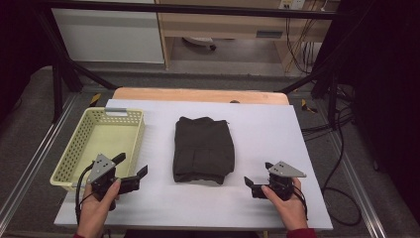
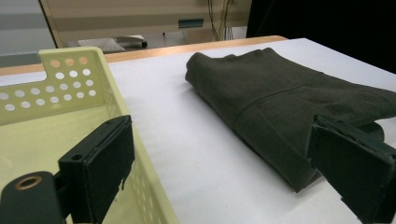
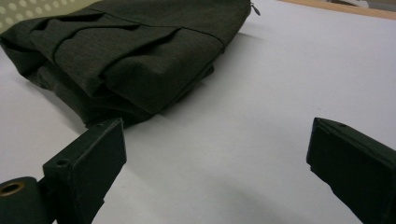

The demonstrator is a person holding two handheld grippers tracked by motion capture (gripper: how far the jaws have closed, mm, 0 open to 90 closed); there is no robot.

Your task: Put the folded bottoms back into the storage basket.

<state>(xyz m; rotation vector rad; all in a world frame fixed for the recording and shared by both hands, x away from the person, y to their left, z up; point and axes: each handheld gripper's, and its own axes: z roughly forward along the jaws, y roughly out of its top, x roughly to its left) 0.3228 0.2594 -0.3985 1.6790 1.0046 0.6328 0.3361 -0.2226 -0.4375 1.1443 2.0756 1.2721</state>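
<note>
**Folded dark garment between two empty, wide-open grippers**

Seen from the high view: folded dark garment (image 1: 203, 148) lying flat near the middle of the white table cover (image 1: 267, 129), long side running away from the person, thicker folded edge toward the near side. Just left of it, apart and not touching, a pale yellow perforated basket (image 1: 74, 148), with nothing visible inside.

Left gripper (image 1: 132, 173) held in the left hand (image 1: 96, 208) at the near left, by the basket's near right corner, jaws spread wide with nothing between them. From the left gripper view: one jaw in front of the basket wall (image 2: 70, 79), the other in front of the garment's near end (image 2: 271, 102), bare white cover in the gap.

Right gripper (image 1: 258, 174) held in the right hand (image 1: 289, 206) at the near right, near the garment's near right corner but clear of it, jaws likewise wide apart and holding nothing. From the right gripper view: stacked folds of the garment (image 3: 135, 51) beyond the left-hand jaw, close to its tip though contact cannot be told; only white cover between the jaws
</note>
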